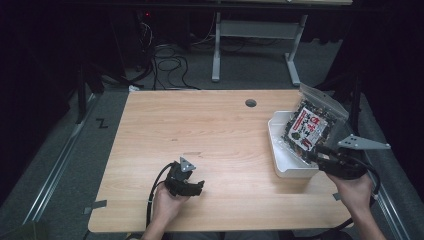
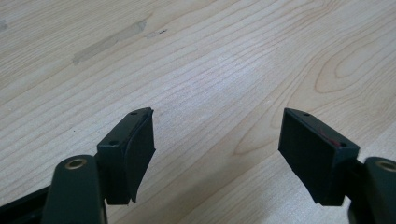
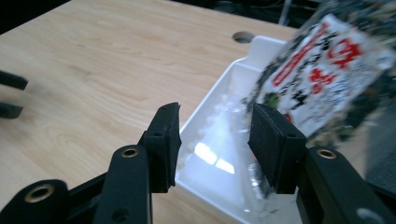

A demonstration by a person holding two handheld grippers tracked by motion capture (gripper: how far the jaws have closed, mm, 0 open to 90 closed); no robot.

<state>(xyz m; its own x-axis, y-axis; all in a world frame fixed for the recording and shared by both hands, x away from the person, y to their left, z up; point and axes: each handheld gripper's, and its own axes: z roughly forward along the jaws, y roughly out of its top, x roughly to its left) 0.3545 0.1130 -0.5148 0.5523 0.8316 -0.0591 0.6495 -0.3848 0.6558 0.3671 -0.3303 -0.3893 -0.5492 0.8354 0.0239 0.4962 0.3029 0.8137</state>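
Note:
A snack bag [image 1: 307, 125] with a red, white and black label and a clear sealed edge stands tilted over the white tray [image 1: 280, 162] at the table's right side. My right gripper [image 1: 316, 153] is at the bag's lower end, by the tray's near right corner. In the right gripper view the jaws of the right gripper [image 3: 215, 135] stand apart, with the bag's [image 3: 327, 70] clear end just beyond the gap, over the tray [image 3: 219, 88]; the bag looks blurred. My left gripper [image 1: 197, 187] rests low near the front edge, open [image 2: 217, 140] over bare wood.
A round cable hole [image 1: 250, 103] sits at the table's back, left of the tray. A pale tape smear [image 2: 107, 43] marks the wood ahead of the left gripper. Behind the table are a desk frame [image 1: 216, 47] and floor cables [image 1: 170, 65].

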